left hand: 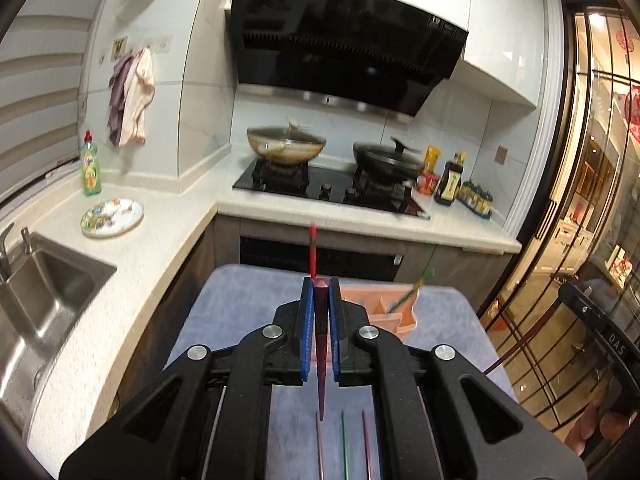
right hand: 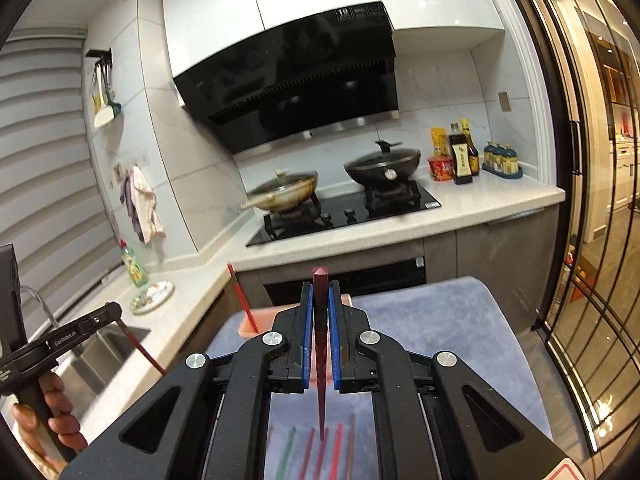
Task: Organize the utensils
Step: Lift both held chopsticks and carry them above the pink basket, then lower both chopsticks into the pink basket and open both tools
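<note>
Now mid-carry: left hand-held gripper [left hand: 320, 300] and right hand-held gripper [right hand: 320, 304] each clenched on a dark red chopstick [left hand: 321, 320], just short of the pink organizer [left hand: 394, 306]. Next: tip into a compartment, then release.

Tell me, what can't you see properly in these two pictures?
- Pink holder: left wrist view, the left gripper covers its near side; inside hidden.
- Chopsticks on the blue cloth: right wrist view, blurred, cut off by the bottom edge, partly behind the right gripper.
- Bottle labels by the stove: both views, too small.
</note>
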{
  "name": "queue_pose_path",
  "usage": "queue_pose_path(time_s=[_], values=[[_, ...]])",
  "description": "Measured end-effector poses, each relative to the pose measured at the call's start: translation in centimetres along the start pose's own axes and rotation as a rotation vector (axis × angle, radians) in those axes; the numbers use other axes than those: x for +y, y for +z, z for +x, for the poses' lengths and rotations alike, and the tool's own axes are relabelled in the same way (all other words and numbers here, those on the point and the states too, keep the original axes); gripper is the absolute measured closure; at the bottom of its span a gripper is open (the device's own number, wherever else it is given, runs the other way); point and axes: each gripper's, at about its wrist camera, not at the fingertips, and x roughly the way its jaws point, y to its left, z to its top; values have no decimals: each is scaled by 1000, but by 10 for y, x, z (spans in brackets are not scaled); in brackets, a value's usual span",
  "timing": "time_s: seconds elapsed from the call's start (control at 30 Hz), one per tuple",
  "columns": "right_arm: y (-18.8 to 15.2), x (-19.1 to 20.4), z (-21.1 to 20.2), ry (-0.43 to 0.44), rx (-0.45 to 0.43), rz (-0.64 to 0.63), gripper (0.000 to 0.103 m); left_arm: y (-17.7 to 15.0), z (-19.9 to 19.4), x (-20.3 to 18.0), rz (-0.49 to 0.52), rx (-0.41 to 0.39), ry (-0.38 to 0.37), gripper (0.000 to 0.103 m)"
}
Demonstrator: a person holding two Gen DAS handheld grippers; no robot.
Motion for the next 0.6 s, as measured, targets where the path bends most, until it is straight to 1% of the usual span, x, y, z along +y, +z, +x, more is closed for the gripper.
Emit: queue_pose_path(time_s=[0.13, 0.3, 0.37, 0.47, 0.6], values=[[30, 10, 22, 24, -42, 10, 96, 33, 12, -7, -12, -63, -9, 96], [60, 19, 59, 39, -77, 16, 96, 65, 34, -18, -2, -125, 7, 96], [67, 21, 73, 43, -81, 20, 96, 74, 48, -20, -6, -132, 6, 96], [71, 21, 96, 40, -77, 27, 96, 79, 67, -20, -14, -125, 7, 96], [66, 15, 125, 29, -51, 41, 96, 74, 93, -19, -16, -100, 12, 96]])
